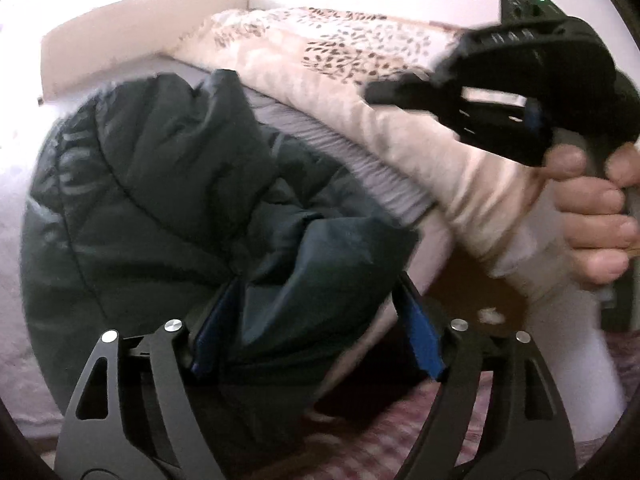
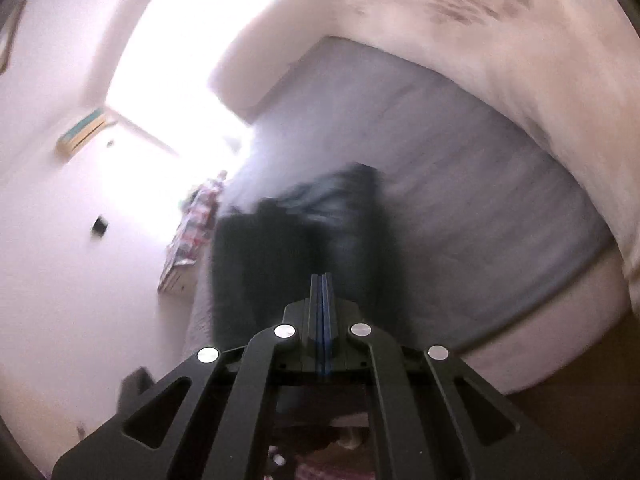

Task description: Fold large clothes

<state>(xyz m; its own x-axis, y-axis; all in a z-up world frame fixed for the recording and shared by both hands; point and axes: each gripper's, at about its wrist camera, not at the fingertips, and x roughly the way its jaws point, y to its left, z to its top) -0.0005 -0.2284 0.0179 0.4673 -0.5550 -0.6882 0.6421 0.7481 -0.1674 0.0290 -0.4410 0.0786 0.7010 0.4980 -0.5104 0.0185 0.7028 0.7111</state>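
Note:
A dark green quilted jacket (image 1: 140, 184) lies bunched on the grey bed sheet (image 1: 320, 136). My left gripper (image 1: 316, 332) stands open at the jacket's near edge. A fold of the fabric sits between its blue pads (image 1: 420, 336), and the right pad is clear of the cloth. My right gripper (image 1: 372, 94), held by a hand (image 1: 592, 216), hangs above the bed at the upper right with its jaws together. In the right wrist view that gripper (image 2: 322, 280) is shut with nothing between its pads, over the blurred dark jacket (image 2: 304, 232).
A cream blanket (image 1: 340, 48) with a dark leaf print is heaped along the far side of the bed. A cream headboard (image 1: 120, 40) stands behind. Brown floor (image 1: 472, 280) and a pink patterned rug (image 1: 380, 440) lie below the bed's edge. Colourful items (image 2: 196, 224) lean by the wall.

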